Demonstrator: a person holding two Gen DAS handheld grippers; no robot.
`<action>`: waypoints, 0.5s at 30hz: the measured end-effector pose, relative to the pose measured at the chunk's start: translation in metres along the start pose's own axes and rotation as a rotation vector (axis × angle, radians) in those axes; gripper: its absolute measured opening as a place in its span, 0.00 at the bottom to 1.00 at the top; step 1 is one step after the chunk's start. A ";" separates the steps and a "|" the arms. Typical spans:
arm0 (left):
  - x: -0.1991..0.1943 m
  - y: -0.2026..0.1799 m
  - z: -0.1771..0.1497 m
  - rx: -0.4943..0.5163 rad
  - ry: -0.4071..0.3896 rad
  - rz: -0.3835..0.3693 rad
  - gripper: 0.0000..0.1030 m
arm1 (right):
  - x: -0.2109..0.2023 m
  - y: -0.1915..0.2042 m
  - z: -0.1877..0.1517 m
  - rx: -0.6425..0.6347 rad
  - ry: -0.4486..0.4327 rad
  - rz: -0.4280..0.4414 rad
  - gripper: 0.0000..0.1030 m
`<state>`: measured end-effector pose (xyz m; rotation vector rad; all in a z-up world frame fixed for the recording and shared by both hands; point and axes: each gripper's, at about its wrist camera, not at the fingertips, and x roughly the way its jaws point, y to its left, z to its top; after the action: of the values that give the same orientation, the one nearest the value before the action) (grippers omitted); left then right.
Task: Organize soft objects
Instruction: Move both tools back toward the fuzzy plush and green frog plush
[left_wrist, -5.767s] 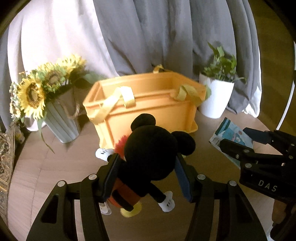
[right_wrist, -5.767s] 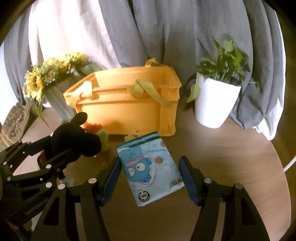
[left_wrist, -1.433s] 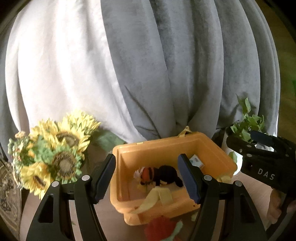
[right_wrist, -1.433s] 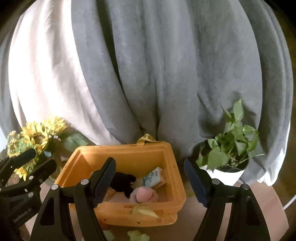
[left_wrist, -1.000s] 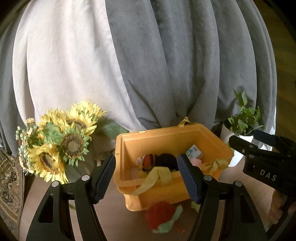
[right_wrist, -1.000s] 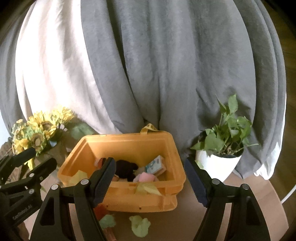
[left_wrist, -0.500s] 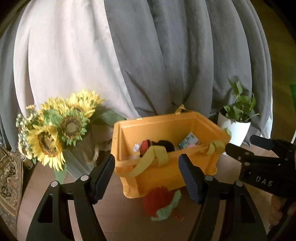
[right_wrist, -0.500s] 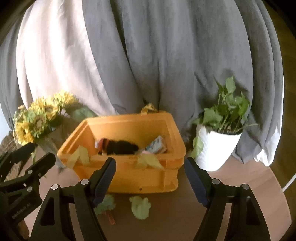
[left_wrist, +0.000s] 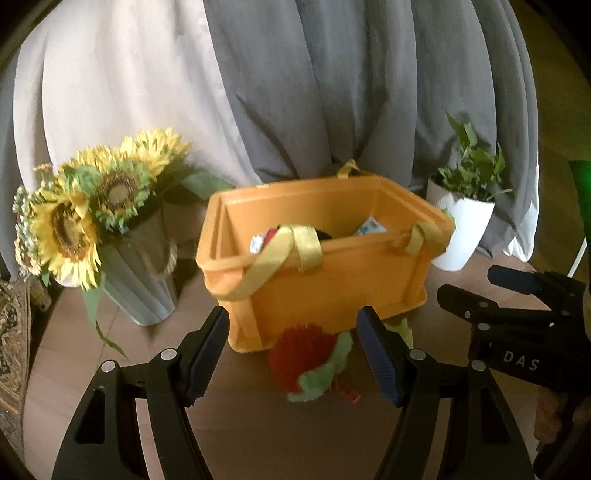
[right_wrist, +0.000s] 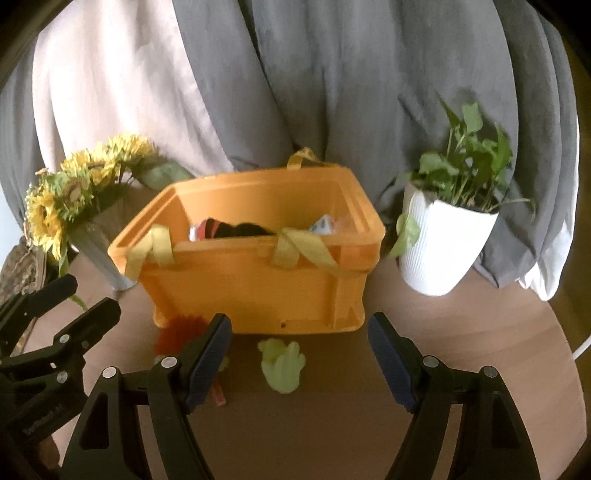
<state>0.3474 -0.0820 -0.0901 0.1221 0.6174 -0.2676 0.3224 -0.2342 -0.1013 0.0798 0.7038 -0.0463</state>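
Dropped lower, now level with orange bin (left_wrist: 332, 291); black plush (right_wrist: 243, 229) and blue packet (right_wrist: 323, 224) inside. Red plush (left_wrist: 299, 350) on table (right_wrist: 461, 332) against bin. Left gripper (left_wrist: 293, 354), right gripper (right_wrist: 299, 360): fingers wide, empty.

A crate (left_wrist: 332, 280) stands mid-worktop (left_wrist: 258, 424), curtains (left_wrist: 332, 92) behind it. Left of it stands a vase (left_wrist: 140, 280) of sunflowers (left_wrist: 74, 221), right of it a potted plant (right_wrist: 443, 240). Two plush toys (left_wrist: 306, 354) (right_wrist: 282, 363) lie on the worktop just before the crate. More soft things (right_wrist: 236, 229) lie inside it.
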 end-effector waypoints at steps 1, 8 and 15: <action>0.002 0.000 -0.003 0.002 0.010 0.001 0.69 | 0.002 0.001 -0.002 -0.003 0.008 0.000 0.75; 0.017 0.000 -0.017 0.003 0.072 -0.004 0.70 | 0.017 0.006 -0.014 -0.022 0.060 0.010 0.75; 0.034 -0.001 -0.032 0.015 0.126 -0.024 0.70 | 0.035 0.009 -0.023 -0.038 0.120 0.024 0.75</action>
<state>0.3558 -0.0840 -0.1364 0.1468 0.7420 -0.2895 0.3350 -0.2233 -0.1414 0.0549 0.8237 -0.0046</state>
